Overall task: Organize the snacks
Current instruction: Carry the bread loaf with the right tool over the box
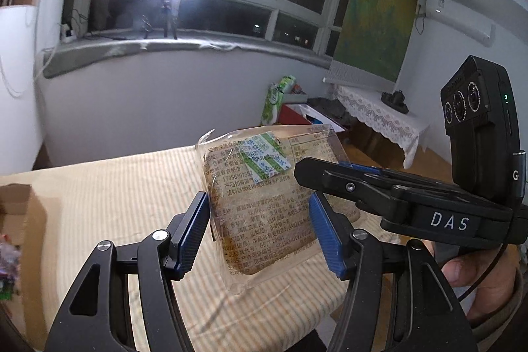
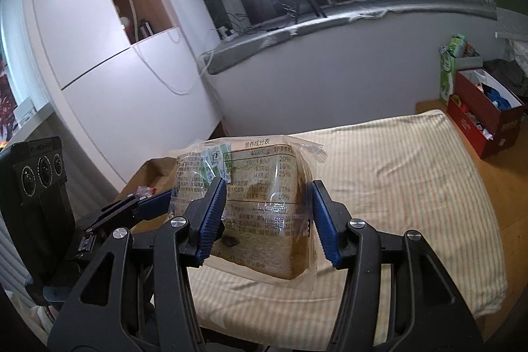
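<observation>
While both the left gripper (image 1: 259, 233) and right gripper (image 2: 269, 221) clasped the bread packet (image 1: 264, 203), it looked light, squashy; slick film favoured holding the firmer loaf sides.

Bread pack (image 1: 264, 203): clear glossy plastic film, crinkled, printed; paper sticker (image 1: 267, 162) on it; bread inside looks porous, matt. Left gripper (image 1: 260, 230) and right gripper (image 2: 269, 220): matt black plastic arms, ribbed blue rubbery pads (image 1: 193, 233), shiny metal screws (image 1: 159, 234). Cloth (image 1: 109, 187) striped, soft, wrinkled. Box (image 2: 155, 174): matt brown cardboard. Red box (image 2: 478, 127): glossy card.
</observation>
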`<state>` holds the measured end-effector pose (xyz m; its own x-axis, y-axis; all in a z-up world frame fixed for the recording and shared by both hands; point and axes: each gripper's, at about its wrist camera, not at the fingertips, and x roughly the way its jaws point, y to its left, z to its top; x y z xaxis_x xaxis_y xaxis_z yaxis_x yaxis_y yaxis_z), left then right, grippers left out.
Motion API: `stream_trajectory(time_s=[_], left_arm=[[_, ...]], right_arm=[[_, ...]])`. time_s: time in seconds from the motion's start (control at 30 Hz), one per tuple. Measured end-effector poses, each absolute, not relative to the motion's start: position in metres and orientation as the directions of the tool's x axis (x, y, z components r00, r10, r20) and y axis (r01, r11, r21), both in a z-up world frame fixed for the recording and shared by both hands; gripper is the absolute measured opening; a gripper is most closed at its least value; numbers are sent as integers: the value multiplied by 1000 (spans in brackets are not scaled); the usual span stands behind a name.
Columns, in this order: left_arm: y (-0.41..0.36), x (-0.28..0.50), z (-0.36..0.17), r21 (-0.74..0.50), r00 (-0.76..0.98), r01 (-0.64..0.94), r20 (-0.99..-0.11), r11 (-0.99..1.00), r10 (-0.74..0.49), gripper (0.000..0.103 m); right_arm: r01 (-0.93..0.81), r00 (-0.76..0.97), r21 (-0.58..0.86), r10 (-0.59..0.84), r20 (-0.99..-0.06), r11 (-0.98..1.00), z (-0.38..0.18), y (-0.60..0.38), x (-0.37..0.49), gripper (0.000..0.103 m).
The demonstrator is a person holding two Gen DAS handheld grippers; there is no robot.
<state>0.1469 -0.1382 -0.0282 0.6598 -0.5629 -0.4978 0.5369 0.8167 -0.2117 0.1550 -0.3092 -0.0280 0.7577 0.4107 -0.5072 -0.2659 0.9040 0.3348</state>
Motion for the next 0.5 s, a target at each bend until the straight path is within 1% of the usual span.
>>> stream_trajectory(time_s=[0.27,0.5], left_arm=[[-94,131,-19,-197,718,477,-476,857,-509,61],[-41,118,-15,-175,781,380,-465,908,-417,61]], right_arm=[[-359,727,320,478,-493,877,-18,-245,152,54],[-456,675,318,556,-485,831,-17,-178,156,54]])
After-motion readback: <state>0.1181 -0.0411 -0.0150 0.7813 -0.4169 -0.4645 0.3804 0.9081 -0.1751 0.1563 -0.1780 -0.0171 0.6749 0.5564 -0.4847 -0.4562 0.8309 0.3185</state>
